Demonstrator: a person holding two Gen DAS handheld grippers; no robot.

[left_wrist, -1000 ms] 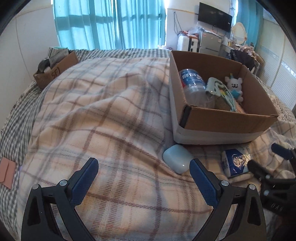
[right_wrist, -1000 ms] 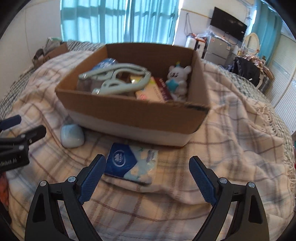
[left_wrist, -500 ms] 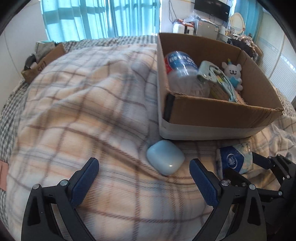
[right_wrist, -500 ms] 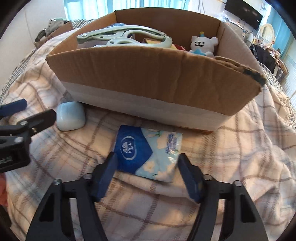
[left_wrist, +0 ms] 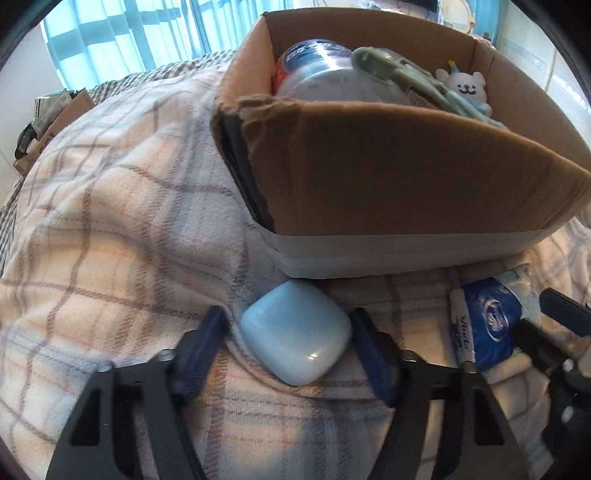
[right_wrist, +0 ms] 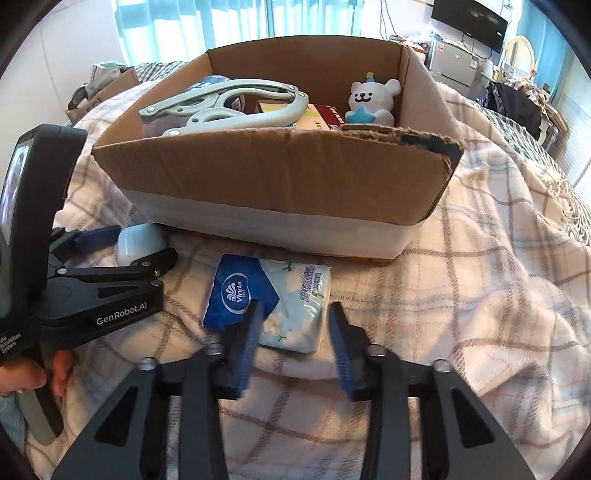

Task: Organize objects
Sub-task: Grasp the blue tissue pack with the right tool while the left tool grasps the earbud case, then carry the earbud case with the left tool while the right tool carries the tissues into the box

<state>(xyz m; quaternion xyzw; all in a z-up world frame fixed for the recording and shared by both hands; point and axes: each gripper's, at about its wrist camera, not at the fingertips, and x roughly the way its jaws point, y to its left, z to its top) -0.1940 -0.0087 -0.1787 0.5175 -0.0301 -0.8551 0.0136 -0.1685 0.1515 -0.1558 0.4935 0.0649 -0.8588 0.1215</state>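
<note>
A pale blue case (left_wrist: pixel 295 332) lies on the plaid blanket just in front of the cardboard box (left_wrist: pixel 406 177). My left gripper (left_wrist: pixel 291 347) straddles it, jaws closed in around its sides, touching or nearly so. It also shows in the right wrist view (right_wrist: pixel 138 243). A blue Vinda tissue pack (right_wrist: pixel 273 302) lies in front of the box (right_wrist: pixel 280 177). My right gripper (right_wrist: pixel 293 332) has its jaws narrowed around the pack's near right end; the left finger overlaps the pack. The pack shows in the left wrist view too (left_wrist: pixel 487 328).
The box holds a plastic bottle (left_wrist: pixel 332 74), pale green hangers (right_wrist: pixel 229 103), a white bear toy (right_wrist: pixel 373 101) and small cartons. A second carton (right_wrist: pixel 107 83) sits at the far left of the bed. Furniture and a TV (right_wrist: pixel 469 16) stand behind.
Both grippers moved forward and down onto their objects. The left jaws narrowed from wide open around the blue case; the right jaws narrowed further around the tissue pack.
</note>
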